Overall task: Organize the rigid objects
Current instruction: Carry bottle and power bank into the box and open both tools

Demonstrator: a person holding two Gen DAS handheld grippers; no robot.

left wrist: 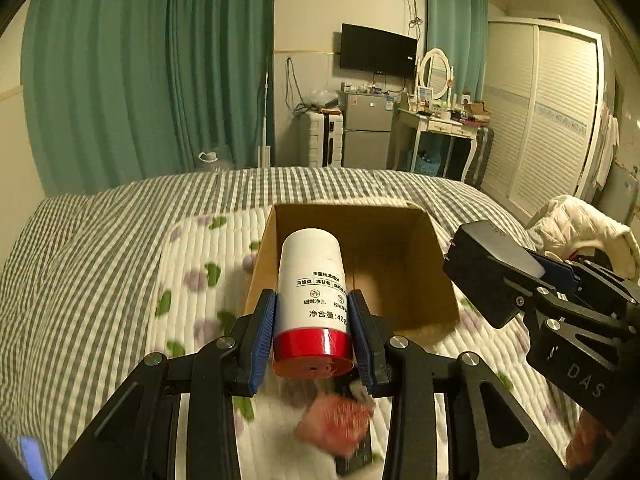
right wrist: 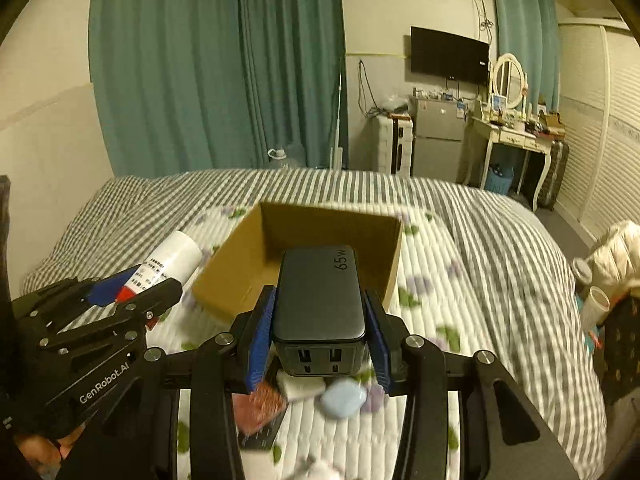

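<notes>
both jaws clenched: left gripper (left wrist: 311,322) on the bottle (left wrist: 311,280), right gripper (right wrist: 319,330) on the charger (right wrist: 320,300). box (left wrist: 436,256) sits open on the bed (left wrist: 100,240), dead ahead of both. bottle's long axis points into it; left looks nearer.

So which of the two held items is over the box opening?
The white bottle with a red cap, in the left tool. The black charger in the right tool hangs short of the box.
</notes>
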